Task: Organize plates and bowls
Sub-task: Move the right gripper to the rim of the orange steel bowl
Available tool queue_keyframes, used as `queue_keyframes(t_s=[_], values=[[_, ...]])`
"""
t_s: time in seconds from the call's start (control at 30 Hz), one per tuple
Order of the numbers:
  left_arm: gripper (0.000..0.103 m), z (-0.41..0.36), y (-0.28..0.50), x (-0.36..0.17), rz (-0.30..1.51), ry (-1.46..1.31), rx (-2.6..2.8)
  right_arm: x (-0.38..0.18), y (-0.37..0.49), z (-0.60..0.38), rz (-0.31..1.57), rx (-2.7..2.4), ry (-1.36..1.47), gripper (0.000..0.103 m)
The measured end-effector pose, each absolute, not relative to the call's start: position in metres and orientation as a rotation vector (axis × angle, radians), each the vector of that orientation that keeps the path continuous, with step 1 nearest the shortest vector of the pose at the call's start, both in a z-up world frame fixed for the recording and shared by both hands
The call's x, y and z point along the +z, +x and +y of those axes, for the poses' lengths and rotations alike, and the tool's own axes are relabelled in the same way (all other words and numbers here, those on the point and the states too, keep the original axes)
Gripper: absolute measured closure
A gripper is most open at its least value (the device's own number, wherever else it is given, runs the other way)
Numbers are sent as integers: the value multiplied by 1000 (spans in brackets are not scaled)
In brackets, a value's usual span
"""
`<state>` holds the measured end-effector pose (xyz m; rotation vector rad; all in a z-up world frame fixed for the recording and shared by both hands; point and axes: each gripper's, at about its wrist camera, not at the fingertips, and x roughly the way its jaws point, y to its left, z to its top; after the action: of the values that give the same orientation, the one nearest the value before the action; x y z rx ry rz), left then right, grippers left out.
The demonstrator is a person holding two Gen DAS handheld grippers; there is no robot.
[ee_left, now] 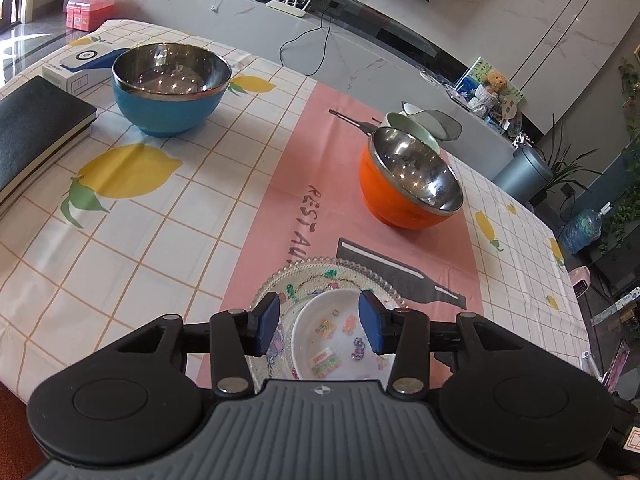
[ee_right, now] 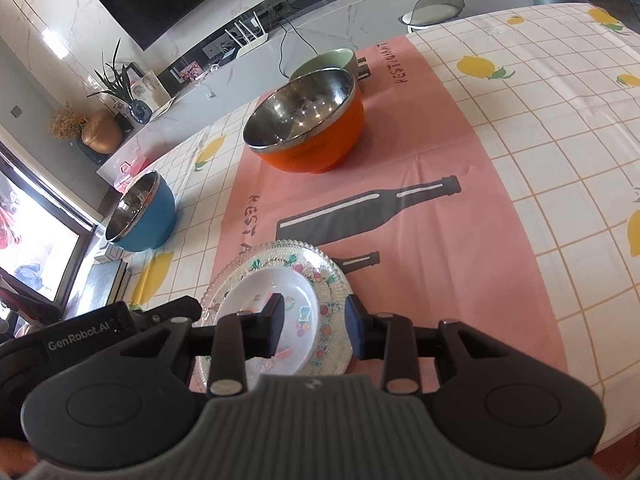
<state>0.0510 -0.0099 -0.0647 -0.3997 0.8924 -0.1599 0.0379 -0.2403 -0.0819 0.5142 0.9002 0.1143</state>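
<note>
Left wrist view showed my left gripper (ee_left: 319, 324) with jaws wide and holding nothing, hanging straight over the small white dish (ee_left: 332, 340) that sat inside the glass plate (ee_left: 320, 270) at the near edge of the counter (ee_left: 140, 240). My right gripper (ee_right: 315, 326) was likewise spread wide and empty above the same stack, set slightly toward its right rim. Both were about equally near. Farther in stood the orange bowl (ee_left: 404, 184) with a green bowl (ee_right: 326, 60) touching behind it; the blue bowl (ee_left: 170, 88) lay well apart toward the far left corner. I judged the bowls came next.
</note>
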Motion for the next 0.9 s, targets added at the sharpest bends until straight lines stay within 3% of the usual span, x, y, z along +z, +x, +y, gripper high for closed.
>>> queue_keyframes(t_s=[0.47,0.9], values=[[52,-28,104,-36,807,-424,-203,-60,84,-264,811,66,501,68],[52,-62,178,-47,818,-325,-191,-56,163,-267,806,-10,404,68]])
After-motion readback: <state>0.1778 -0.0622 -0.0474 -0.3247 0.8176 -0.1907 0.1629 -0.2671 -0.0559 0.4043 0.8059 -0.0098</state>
